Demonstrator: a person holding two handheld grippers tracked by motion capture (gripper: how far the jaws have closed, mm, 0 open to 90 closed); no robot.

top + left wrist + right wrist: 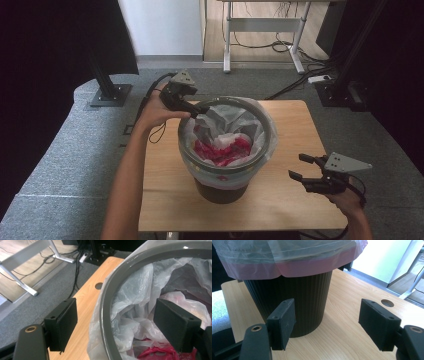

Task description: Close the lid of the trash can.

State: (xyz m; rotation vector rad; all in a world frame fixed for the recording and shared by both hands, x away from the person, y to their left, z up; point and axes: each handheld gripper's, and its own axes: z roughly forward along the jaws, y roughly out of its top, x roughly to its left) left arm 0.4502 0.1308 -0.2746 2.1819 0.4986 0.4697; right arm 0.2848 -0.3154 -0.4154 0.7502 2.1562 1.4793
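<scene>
A person's left gripper point(200, 107), jaws wide, straddles the grey ring point(268, 131) clamping a clear liner point(227, 116) into a dark bin point(220, 191) at mid-table point(295, 165), while the right gripper point(300, 167), also spread and empty, waits beside it; a careless pinch could tear the thin plastic or tip the bin

- Our left gripper point(200, 108) stands with its jaws apart astride the bin's grey rim point(105, 305); the crumpled liner bag point(130, 315) crowds the inner jaw.
- The bin point(297, 300) blocks the bench point(295, 135) middle.
- Bare bench lies open between the bin and our right gripper point(300, 167), whose jaws are spread.
</scene>
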